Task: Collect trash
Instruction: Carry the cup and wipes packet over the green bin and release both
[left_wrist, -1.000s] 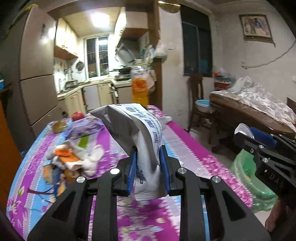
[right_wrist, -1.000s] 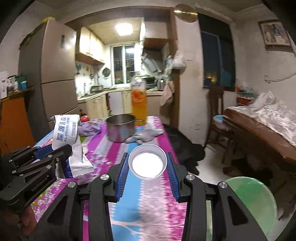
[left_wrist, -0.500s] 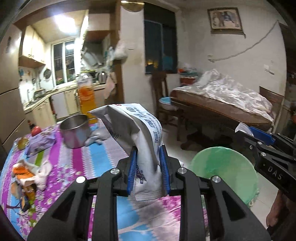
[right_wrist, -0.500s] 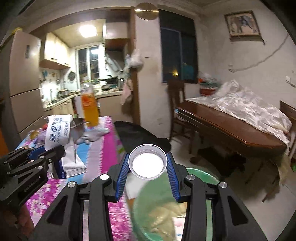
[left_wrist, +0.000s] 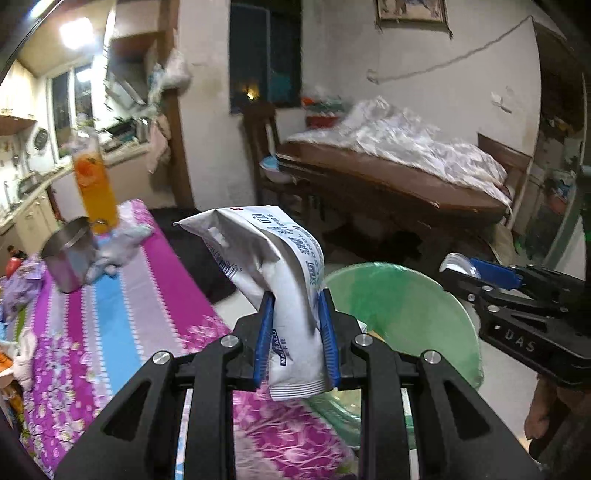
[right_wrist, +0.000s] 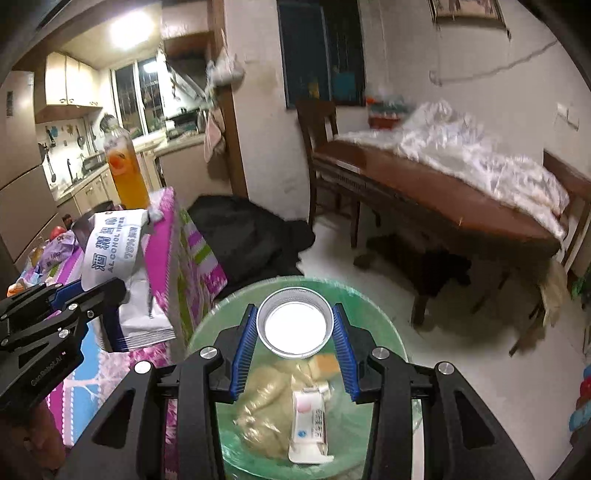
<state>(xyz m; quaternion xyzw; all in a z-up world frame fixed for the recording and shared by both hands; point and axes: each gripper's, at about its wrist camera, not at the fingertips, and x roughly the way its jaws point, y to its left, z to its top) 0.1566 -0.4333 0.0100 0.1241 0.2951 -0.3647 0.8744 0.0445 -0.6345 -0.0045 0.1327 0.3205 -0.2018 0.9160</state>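
My left gripper (left_wrist: 296, 332) is shut on a crumpled white alcohol-wipes packet (left_wrist: 280, 266) and holds it over the table's right edge, beside a green-lined trash bin (left_wrist: 402, 314). The packet also shows in the right wrist view (right_wrist: 110, 247). My right gripper (right_wrist: 294, 341) is shut on a small white round cup (right_wrist: 294, 325) and holds it above the open bin (right_wrist: 384, 332). Inside the bin lie a beige bag (right_wrist: 269, 406) and a small white box (right_wrist: 309, 424).
The table has a pink floral cloth (left_wrist: 122, 306) with a steel pot (left_wrist: 68, 262), an orange drink bottle (left_wrist: 96, 184) and scraps at the left. A black bag (right_wrist: 243, 232) lies on the floor. A wooden bench (right_wrist: 436, 206) with white sheets stands to the right.
Both grippers have swung right, away from the table and toward the bin. The right gripper now holds the cup over the bin's opening. Both grips are unchanged.
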